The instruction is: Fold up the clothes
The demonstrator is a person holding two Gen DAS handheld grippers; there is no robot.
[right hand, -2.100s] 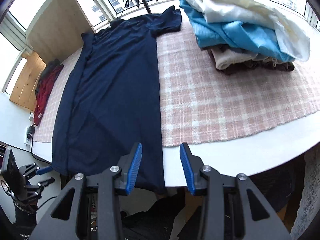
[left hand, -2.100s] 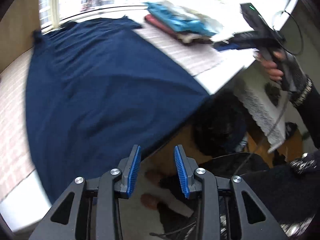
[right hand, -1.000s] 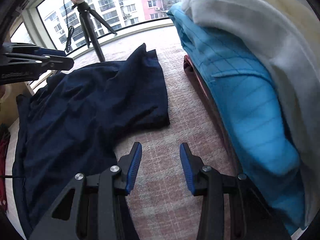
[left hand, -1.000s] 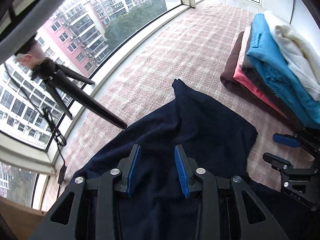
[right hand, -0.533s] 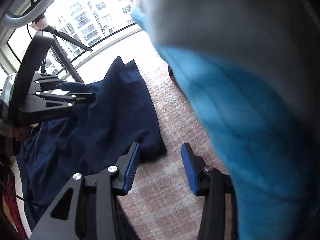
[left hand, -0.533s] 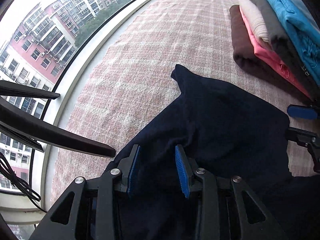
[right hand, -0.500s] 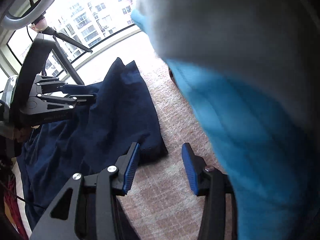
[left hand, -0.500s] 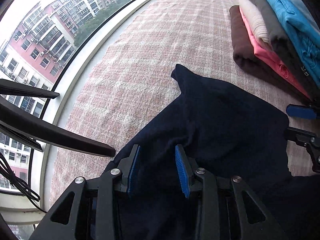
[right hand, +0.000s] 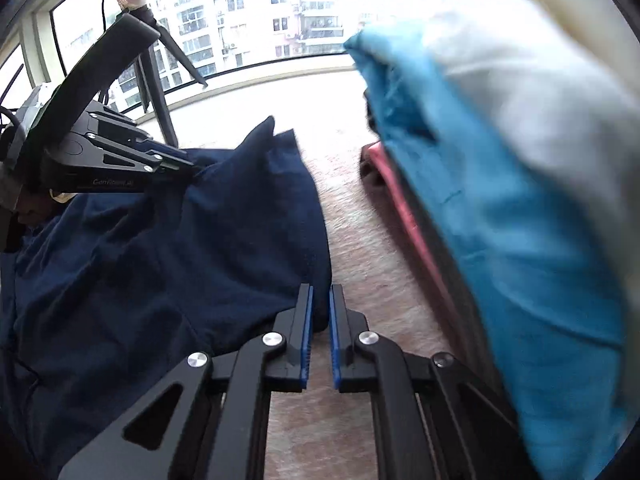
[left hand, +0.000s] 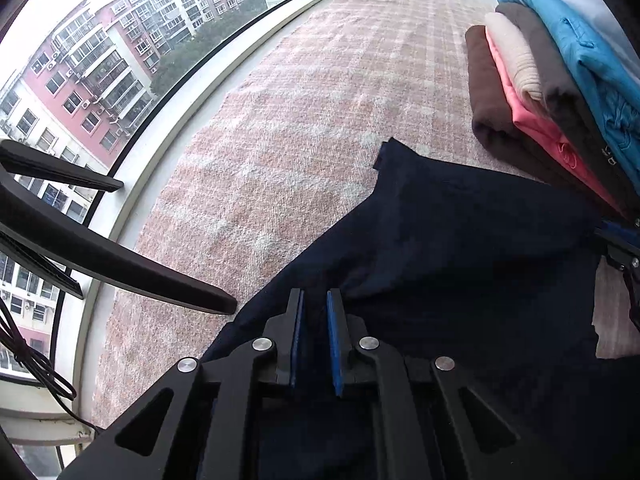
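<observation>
— Closed down since half a second ago, both pairs of tongs: left gripper (left hand: 316, 300) pinching a fold of the navy garment (left hand: 472, 248), right gripper (right hand: 319, 300) nipping its sleeve hem.

— And around them, from the left?

— Seen from the left wrist: at nine o'clock, tripod legs (left hand: 120, 268), black, planted on the checked pink cloth (left hand: 304, 120) beside the window ledge. Cable (left hand: 36, 364) dangling lower down at eight. Apartment blocks beyond the glass at ten to eleven.

— Anything crowding the right?

— Stack of folded clothes (left hand: 540, 92) at two o'clock: brown lowest, then pink, cream, grey, blue. Pressed close against the right tongs; in the right wrist view, filling everything from one to five o'clock (right hand: 500, 208), blurred.

— And the garment against the tongs?

— Navy garment spread from centre to four o'clock in the left view, sleeve tip pointing to twelve, lying on the checked cloth. Left tongs gripping near the shoulder; right tongs at the sleeve's lower corner, hem caught between the blue pads (right hand: 307, 320). Sleeve just beside the stack; touching or not, cannot tell.
</observation>
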